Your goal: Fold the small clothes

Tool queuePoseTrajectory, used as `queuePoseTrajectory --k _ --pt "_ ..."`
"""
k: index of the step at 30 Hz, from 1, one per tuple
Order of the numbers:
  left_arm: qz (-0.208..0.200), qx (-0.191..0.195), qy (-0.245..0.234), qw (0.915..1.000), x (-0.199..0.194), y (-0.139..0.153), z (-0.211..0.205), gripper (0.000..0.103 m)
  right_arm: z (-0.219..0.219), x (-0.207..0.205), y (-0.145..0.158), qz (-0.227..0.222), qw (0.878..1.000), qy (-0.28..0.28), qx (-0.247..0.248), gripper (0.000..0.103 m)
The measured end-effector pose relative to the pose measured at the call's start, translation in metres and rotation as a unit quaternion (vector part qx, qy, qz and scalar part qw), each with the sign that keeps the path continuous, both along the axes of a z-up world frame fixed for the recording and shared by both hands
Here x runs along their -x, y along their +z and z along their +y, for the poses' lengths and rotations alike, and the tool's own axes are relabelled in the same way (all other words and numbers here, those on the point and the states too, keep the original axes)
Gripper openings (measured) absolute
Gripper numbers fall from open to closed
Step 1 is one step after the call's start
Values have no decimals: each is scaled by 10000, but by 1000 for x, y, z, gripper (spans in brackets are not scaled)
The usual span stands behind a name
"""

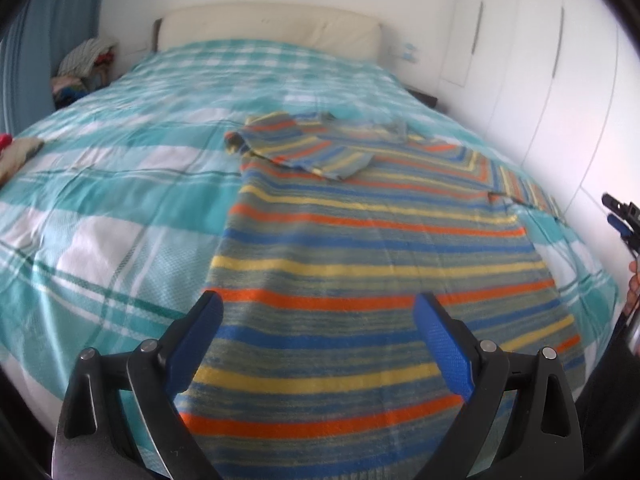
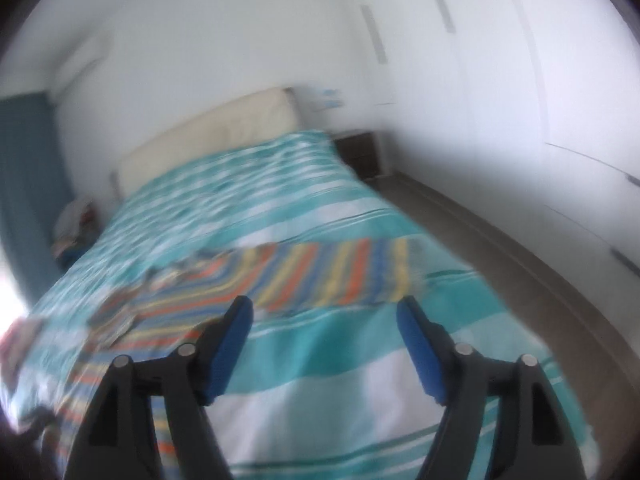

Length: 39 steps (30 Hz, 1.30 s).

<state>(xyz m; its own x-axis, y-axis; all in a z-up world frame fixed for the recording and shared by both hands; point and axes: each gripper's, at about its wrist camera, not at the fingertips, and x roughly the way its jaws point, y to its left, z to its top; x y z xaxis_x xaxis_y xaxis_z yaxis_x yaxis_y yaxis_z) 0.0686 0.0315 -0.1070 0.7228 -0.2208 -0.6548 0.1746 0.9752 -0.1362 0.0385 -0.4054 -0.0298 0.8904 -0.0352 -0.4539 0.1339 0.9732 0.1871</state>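
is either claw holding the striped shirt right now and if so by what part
Nothing is held. The left claw hangs open over the striped shirt, and the right claw is open above the bedspread.

Place: a bedroom in a home.
Bed [image 1: 120, 184]: large, fills most of both views, spread with a teal-and-white checked cover.
Headboard [image 1: 268, 28]: cream, padded, at the far end of the bed against a white wall.
Wardrobe [image 1: 520, 60]: white floor-to-ceiling doors with long slim handles, along the bed's right side.
Nightstand [image 2: 358, 152]: dark, at the bed's far right corner.
Curtain [image 1: 48, 32]: blue, left of the headboard.
Clothes pile [image 1: 86, 66]: heaped beside the bed's far left corner.
Shirt [image 1: 360, 272]: striped, spread flat on the bed.
Floor [image 2: 500, 248]: dark, between bed and wardrobe.
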Motion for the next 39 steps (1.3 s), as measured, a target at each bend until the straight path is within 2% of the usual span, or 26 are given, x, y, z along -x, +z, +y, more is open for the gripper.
queuePoseTrajectory --k 2,4,6,9,13,15,18,20,22,24,26,28,29,31,32,36,39 --pt "15 -104 -66 9999 2 -2 -4 97 23 -2 -15 -3 9990 423 159 75" --pt "27 -157 -87 9998 3 -3 -5 97 44 -14 -26 257 9955 830 381 75" --pt "38 -130 -74 9999 5 -2 -4 97 62 -13 -26 139 9909 1122 732 75" --pt "50 -29 -40 10000 6 -1 -2 97 70 -12 -29 133 9872 1324 879 75" --pt "182 132 2 9997 6 0 4 97 66 -12 -35 260 9893 1255 696 75" --pt "350 286 -10 9990 7 5 8 97 61 -12 -33 229 9910 1178 591 75" --pt "661 754 -129 9949 10 24 23 97 55 -13 -34 303 9925 1106 426 76" --pt "898 1122 -224 9894 7 48 40 97 55 -14 -35 349 9926 1104 371 76" --pt "937 1354 -357 9857 -2 76 53 97 57 -14 -36 387 9917 1164 397 76" --pt "908 1095 -400 9890 -19 106 56 98 62 -18 -38 455 9903 1229 461 76" --pt "794 371 -593 9944 -41 129 40 99 68 -22 -43 583 9883 1297 544 76" --pt "588 -395 -983 9926 -62 136 11 100 74 -26 -47 703 9860 1381 616 76" --pt "549 -785 -1317 9867 -75 132 -10 100 76 -27 -49 755 9848 1426 648 76" --pt "601 -1312 -1821 9726 -104 112 -44 99 81 -27 -53 838 9823 1501 739 76" --pt "643 -1470 -1901 9686 -117 101 -56 99 83 -26 -53 852 9816 1521 774 76" --pt "1075 -1799 -2144 9540 -172 47 -90 83 84 -24 -56 908 9803 1564 789 76" --pt "1324 -1924 -2035 9508 -206 9 -96 79 80 -25 -56 923 9814 1545 664 76"
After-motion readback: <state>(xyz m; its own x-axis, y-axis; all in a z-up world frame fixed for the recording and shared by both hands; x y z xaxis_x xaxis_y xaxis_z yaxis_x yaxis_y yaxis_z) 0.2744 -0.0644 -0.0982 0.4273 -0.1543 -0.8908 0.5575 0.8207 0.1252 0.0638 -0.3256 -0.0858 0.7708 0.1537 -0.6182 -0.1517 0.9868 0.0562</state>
